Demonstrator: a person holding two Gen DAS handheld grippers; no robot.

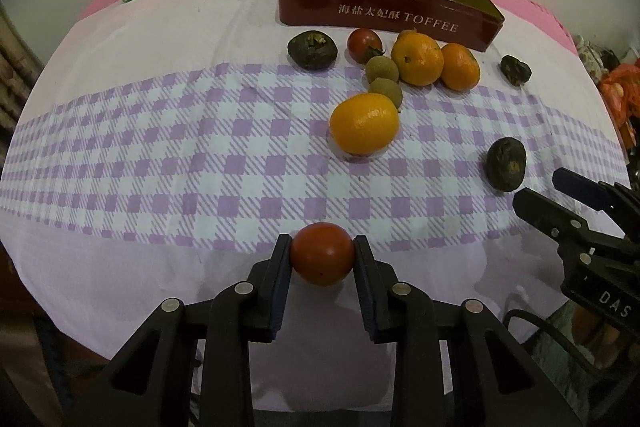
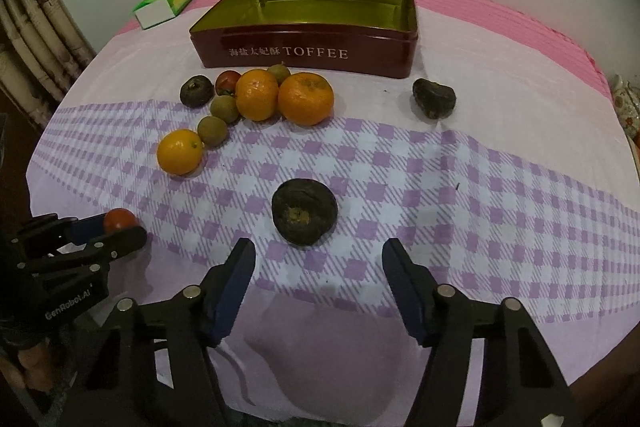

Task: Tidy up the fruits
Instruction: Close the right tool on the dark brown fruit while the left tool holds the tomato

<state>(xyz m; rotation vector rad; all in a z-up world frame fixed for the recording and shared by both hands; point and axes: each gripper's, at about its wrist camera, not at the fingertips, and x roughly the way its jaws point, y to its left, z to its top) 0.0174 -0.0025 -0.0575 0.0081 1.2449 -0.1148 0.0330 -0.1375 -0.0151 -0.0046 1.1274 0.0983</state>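
Observation:
My left gripper [image 1: 322,254] is shut on a small red tomato [image 1: 322,253], held just above the cloth near the front edge; the same tomato [image 2: 119,220] shows at the left of the right wrist view. My right gripper [image 2: 319,249] stands open, its tips just short of a dark wrinkled fruit [image 2: 304,211] that lies on the checked band, with nothing between the pads. A red toffee tin [image 2: 304,51] with a gold inside stands open at the back. In front of it lie two oranges [image 2: 306,99], a smaller orange fruit [image 2: 179,151], several brown longans [image 2: 212,131] and another tomato [image 2: 228,82].
Two more dark fruits lie apart: one [image 2: 434,98] to the right of the tin, one [image 2: 196,91] at the left of the cluster. A green and white carton [image 2: 168,1] sits at the back left. The cloth-covered table [image 2: 480,187] drops off at the front and sides.

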